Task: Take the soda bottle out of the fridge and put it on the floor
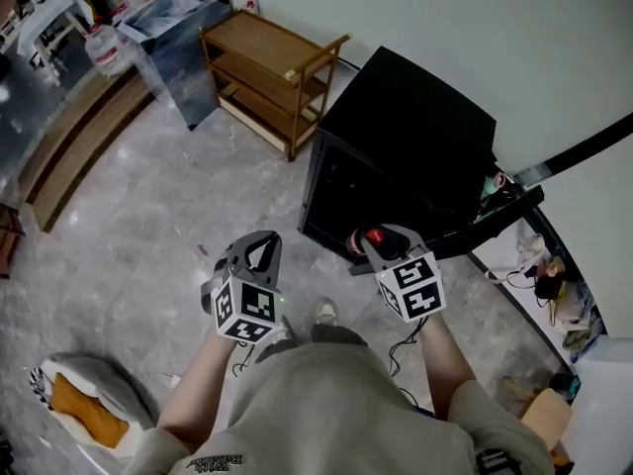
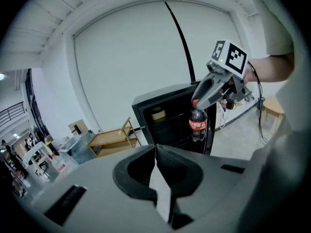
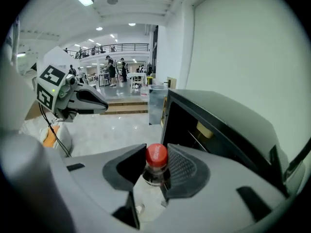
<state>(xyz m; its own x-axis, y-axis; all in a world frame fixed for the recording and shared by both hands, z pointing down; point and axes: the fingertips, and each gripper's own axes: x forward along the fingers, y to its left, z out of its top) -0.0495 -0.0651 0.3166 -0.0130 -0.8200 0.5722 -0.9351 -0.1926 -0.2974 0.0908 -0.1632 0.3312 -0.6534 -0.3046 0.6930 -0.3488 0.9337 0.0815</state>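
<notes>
- Head view: the right tongs (image 1: 369, 241) hold the soda bottle (image 1: 376, 236) at the open fridge (image 1: 415, 137), at 3 o'clock from the left tongs (image 1: 259, 250).
- Left gripper view: the left tongs (image 2: 156, 155) are pinched together and empty. The soda bottle (image 2: 197, 124) hangs at 1 o'clock.
- Right gripper view: the right tongs (image 3: 156, 173) clamp the neck under the red cap. Keep it plumb, then lower it onto the bare floor (image 3: 112, 130) at 10 o'clock.

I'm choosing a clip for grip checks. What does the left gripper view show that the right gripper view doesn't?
Only the left gripper view: the soda bottle seen whole, labelled body hanging from the right gripper, and the left gripper with its own jaws together, empty.
Only the right gripper view: the red cap clamped between the right jaws.
Both: the open black fridge.
</notes>
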